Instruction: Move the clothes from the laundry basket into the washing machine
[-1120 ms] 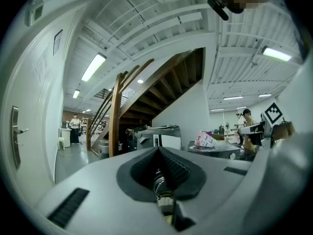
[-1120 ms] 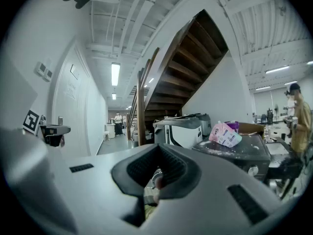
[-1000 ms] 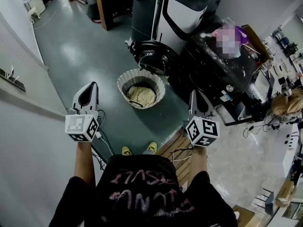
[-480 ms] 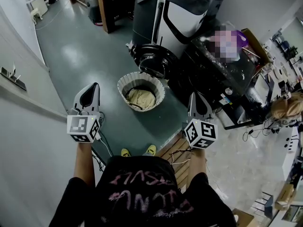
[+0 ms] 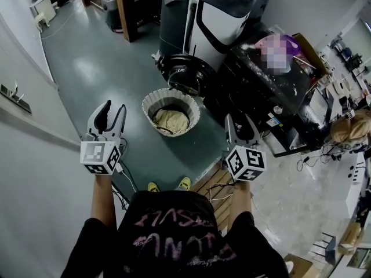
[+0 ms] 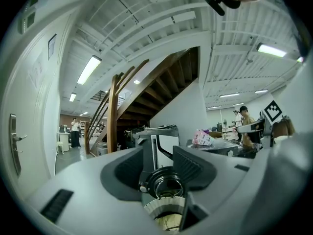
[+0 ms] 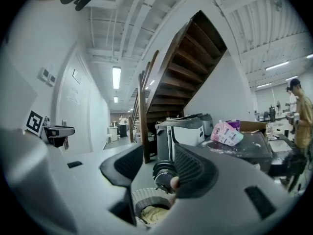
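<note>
A white ribbed laundry basket [image 5: 156,100] stands on the green floor ahead of my feet, with beige clothes [image 5: 170,119] in it. Behind it is the washing machine [image 5: 214,19], its round door [image 5: 184,74] swung open toward the basket. My left gripper [image 5: 113,110] is held level to the basket's left, my right gripper [image 5: 239,123] to its right, both short of it. Their jaws are opening with nothing between them. The left gripper view shows the basket [image 6: 164,205] and door [image 6: 165,181] through the gap; the right gripper view shows the basket [image 7: 142,196] and clothes [image 7: 154,213].
A white wall [image 5: 23,114] runs along the left. A black bench [image 5: 272,91] with a pink bag stands to the right of the washer. A wooden stair post [image 5: 124,7] rises behind. Cables [image 5: 130,175] and a wooden pallet [image 5: 217,184] lie near my feet. People stand far off.
Both grippers' jaws, shut in the earlier frames, now stand apart. Neither hand has moved from its place.
</note>
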